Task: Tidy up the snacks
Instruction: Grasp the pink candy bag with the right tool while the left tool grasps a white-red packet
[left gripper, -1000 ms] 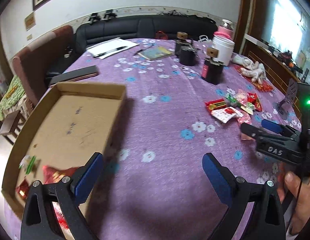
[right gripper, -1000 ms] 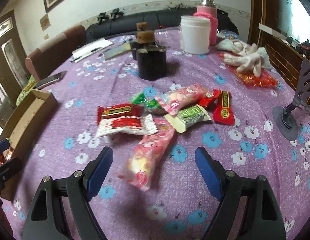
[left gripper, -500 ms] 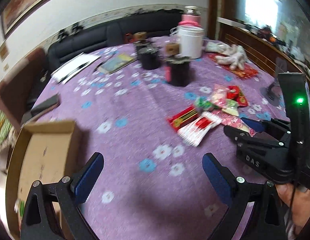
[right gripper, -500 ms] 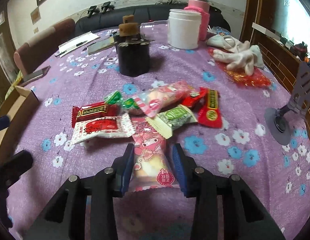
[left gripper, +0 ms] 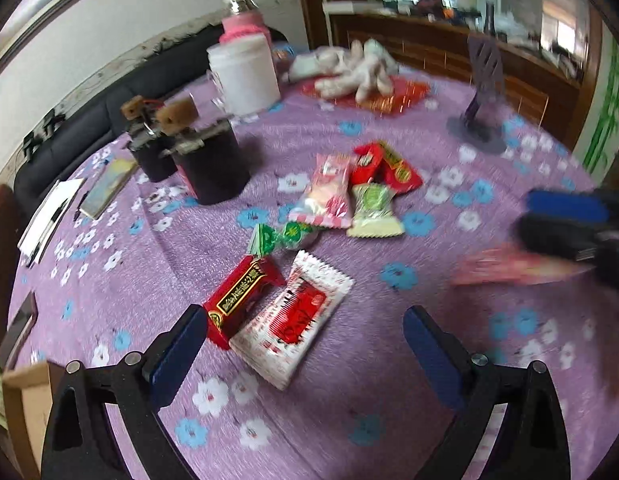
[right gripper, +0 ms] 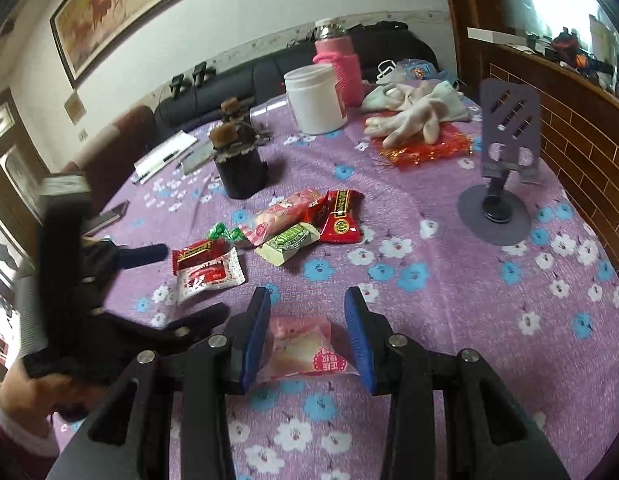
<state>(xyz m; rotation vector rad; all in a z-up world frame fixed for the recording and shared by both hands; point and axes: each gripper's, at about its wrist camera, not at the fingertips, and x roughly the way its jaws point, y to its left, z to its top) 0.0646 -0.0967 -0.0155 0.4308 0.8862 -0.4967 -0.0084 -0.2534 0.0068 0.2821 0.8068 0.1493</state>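
Note:
My right gripper (right gripper: 311, 308) is shut on a pink snack packet (right gripper: 305, 350) and holds it above the purple tablecloth; it shows blurred in the left wrist view (left gripper: 509, 270). My left gripper (left gripper: 305, 338) is open and empty, hovering just short of a white-and-red packet (left gripper: 291, 320) and a red bar (left gripper: 241, 300). Farther on lie a green candy (left gripper: 283, 236), a pink packet (left gripper: 327, 192), a pale green packet (left gripper: 373, 210) and red packets (left gripper: 389, 166). The same pile shows in the right wrist view (right gripper: 277, 232).
A dark jar (left gripper: 211, 164), a white tub (left gripper: 245, 76) and a pink bottle (right gripper: 337, 64) stand behind the snacks. White gloves (right gripper: 417, 112) lie on red foil. A grey phone stand (right gripper: 497, 184) is at right. A cardboard box corner (left gripper: 25, 396) shows at lower left.
My right gripper closed on the pink packet and lifted it off the table. My left gripper swung from the cardboard box over to the snack pile, staying open.

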